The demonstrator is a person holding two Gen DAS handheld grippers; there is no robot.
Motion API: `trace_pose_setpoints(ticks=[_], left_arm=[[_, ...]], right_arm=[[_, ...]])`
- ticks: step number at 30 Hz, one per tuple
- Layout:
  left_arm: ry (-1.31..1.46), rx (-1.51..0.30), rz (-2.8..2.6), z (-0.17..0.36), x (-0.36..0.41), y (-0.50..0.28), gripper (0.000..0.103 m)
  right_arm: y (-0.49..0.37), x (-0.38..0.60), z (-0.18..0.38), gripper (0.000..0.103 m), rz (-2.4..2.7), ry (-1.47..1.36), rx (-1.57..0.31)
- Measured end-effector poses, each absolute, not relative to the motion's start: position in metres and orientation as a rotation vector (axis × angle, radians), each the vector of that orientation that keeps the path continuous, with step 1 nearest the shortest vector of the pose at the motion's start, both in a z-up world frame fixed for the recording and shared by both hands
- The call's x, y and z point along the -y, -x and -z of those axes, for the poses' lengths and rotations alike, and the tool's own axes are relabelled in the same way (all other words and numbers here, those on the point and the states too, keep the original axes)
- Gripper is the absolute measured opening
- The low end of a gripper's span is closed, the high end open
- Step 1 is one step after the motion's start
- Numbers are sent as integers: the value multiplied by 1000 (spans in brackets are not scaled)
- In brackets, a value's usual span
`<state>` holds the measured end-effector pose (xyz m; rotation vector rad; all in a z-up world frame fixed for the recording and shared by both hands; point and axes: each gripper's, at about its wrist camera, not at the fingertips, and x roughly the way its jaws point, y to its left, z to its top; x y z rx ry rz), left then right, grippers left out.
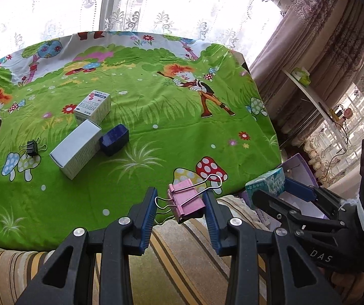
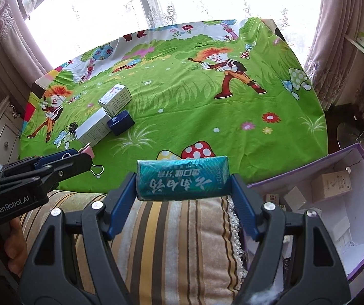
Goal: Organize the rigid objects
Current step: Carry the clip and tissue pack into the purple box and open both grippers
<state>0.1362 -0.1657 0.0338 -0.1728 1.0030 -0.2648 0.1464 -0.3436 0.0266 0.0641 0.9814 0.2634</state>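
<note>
A purple box (image 2: 360, 167) beside the surface (image 2: 182, 101) is being filled: the right gripper (image 2: 183, 185) is clamped on a teal carton (image 2: 183, 179) near its rim, and must be carried over it. Three boxes remain on the surface. Two binder clips are counted: one pink clip (image 1: 185, 200) sits between the left gripper's (image 1: 179, 203) fingers, whose grip cannot be told.

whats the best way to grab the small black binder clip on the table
Grip the black binder clip across its black body with the tongs, coming down from above. It stands alone on the tablecloth, left of the white box, with its thin wire handles splayed to either side; these would likely slip. The body offers flat faces.
</note>
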Motion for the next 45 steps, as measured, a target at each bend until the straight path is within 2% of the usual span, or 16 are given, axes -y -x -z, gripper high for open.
trace_pose_setpoints(ticks=[17, 31, 34, 37, 45], left_arm=[[37, -1047, 490, -33, 273, -121, 38], [-37, -1048, 624, -32, 335, -120, 38], [-27, -1058, 644, -31, 340, -123, 39], [-24, -1061, 647, -30, 342, -124, 48], [2, -1062, 636, -29, 334, -124, 51]], right_arm=[[-112, 496, -26, 76, 39, -223, -960], [-106, 560, -24, 76, 206, -261, -931], [-108, 566, -25, 76, 212, -275, -922], [-109, 570, -26, 86, 214, -283, -915], [-105, 574, -28, 87, 221, -300, -907]])
